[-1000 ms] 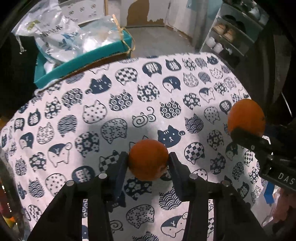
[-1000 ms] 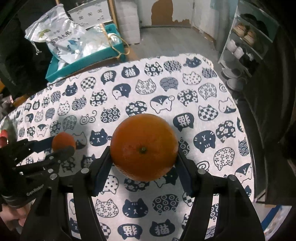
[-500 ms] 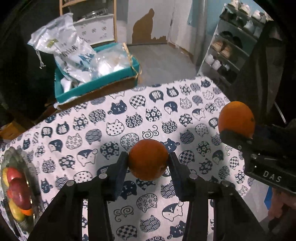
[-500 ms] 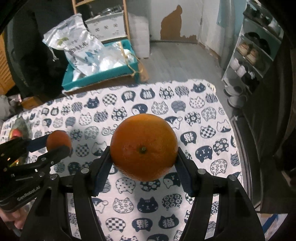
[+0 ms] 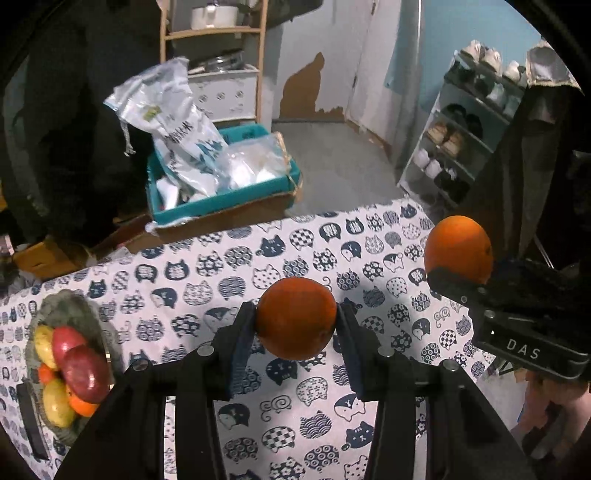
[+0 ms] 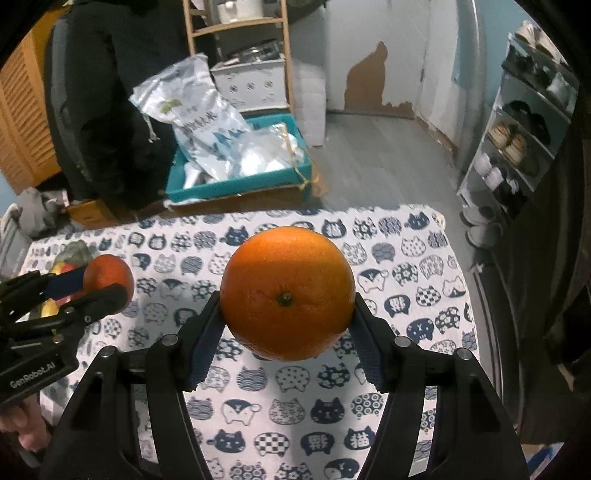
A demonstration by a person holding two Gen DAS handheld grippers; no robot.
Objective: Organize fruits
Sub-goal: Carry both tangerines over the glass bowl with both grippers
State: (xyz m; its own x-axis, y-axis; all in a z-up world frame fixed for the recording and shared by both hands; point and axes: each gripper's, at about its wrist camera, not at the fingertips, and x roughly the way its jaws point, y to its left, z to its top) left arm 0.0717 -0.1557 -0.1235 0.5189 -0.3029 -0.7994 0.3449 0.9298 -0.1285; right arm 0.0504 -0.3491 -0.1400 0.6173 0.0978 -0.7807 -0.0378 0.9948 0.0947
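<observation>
My left gripper is shut on a small orange and holds it well above the table. My right gripper is shut on a large orange, also held high; it shows in the left wrist view at the right. The small orange appears in the right wrist view at the left. A grey fruit basket with red, yellow and orange fruit sits at the table's left edge, left of and below my left gripper.
The table has a white cloth with dark cat prints. Beyond its far edge stands a teal box with plastic bags. A shoe rack stands at the right, a wooden shelf at the back.
Both grippers have risen with their oranges and the views have pulled back. The fruit basket has come into view at the left.
</observation>
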